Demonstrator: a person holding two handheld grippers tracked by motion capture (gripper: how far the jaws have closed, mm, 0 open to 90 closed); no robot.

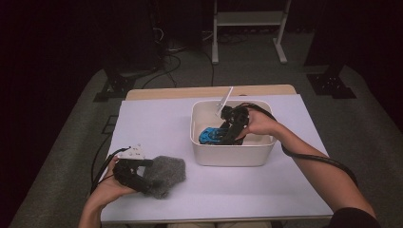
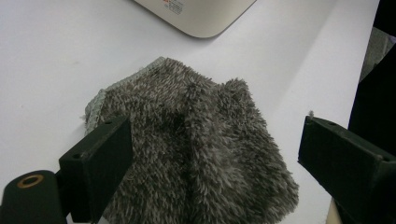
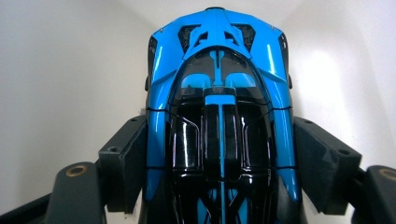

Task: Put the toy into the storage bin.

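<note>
Blue and black, a toy car is clamped at its sides by the right gripper inside the white tub. A grey fluffy cloth is straddled on the tabletop by the left gripper, its jaws held wide.

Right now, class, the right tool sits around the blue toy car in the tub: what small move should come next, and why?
Probably lift the blue toy car straight up out of the white tub. The right tool has a jaw against each side of the car, so the grip looks set, while the left tool stands open over the grey furry cloth on the table.
</note>
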